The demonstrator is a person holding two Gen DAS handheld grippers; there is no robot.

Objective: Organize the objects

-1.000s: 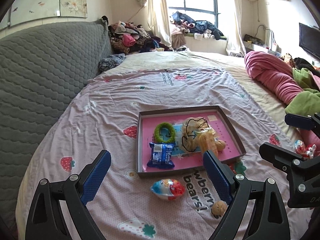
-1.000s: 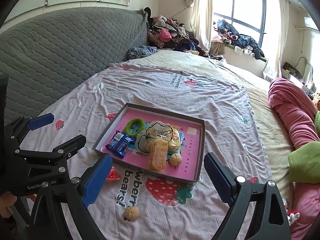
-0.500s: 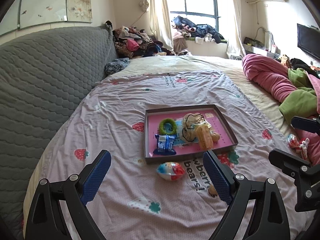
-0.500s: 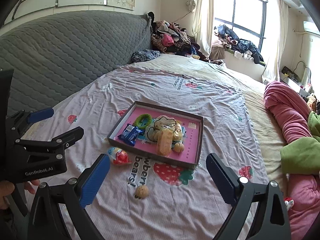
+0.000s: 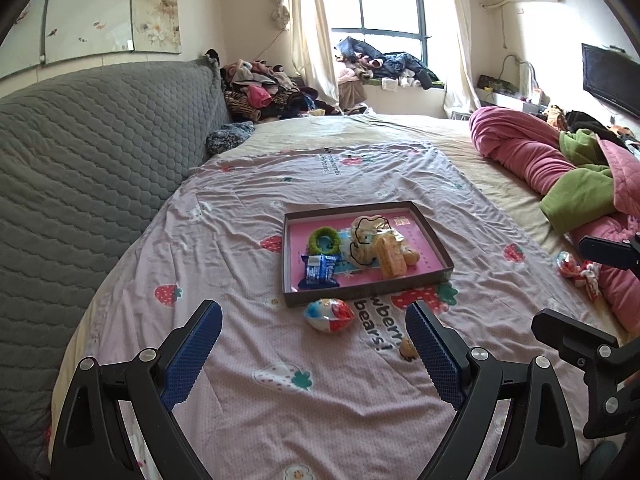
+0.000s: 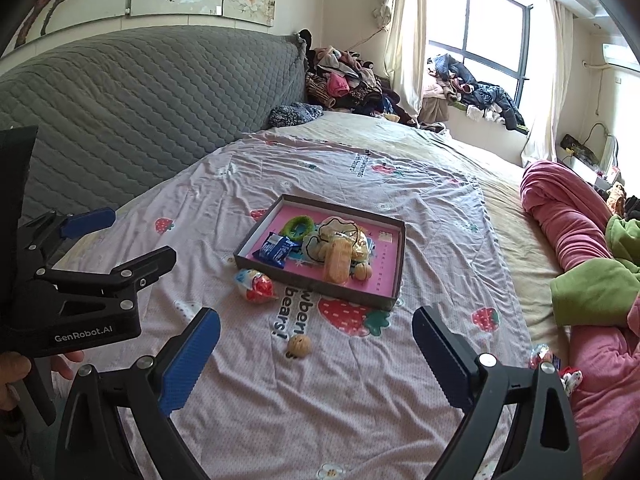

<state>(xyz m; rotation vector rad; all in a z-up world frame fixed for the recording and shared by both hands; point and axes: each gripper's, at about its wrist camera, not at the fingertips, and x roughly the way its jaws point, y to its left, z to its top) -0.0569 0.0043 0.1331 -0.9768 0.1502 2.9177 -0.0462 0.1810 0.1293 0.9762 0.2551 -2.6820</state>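
Hovering both tools above the bedspread point(image 5: 224, 240), I have the left gripper point(image 5: 314, 354) spread wide and empty, and the right gripper point(image 6: 316, 354) likewise wide and empty; the tray point(image 5: 438, 240) sits ahead of both, holding a green ring point(image 5: 325, 240), a blue packet point(image 5: 319, 271) and a long biscuit pack point(image 5: 390, 256); two strays lie outside it, a foil egg point(image 5: 329, 315) just beside the tray's near wall and a small round cookie point(image 6: 299, 346) nearer to me than the tray. As I judge it, the egg may roll on the soft, wrinkled cloth if one finger nudges it first; the cookie could crumble under a hard squeeze; the two tools are close and might collide if both reach toward the tray's near wall together.
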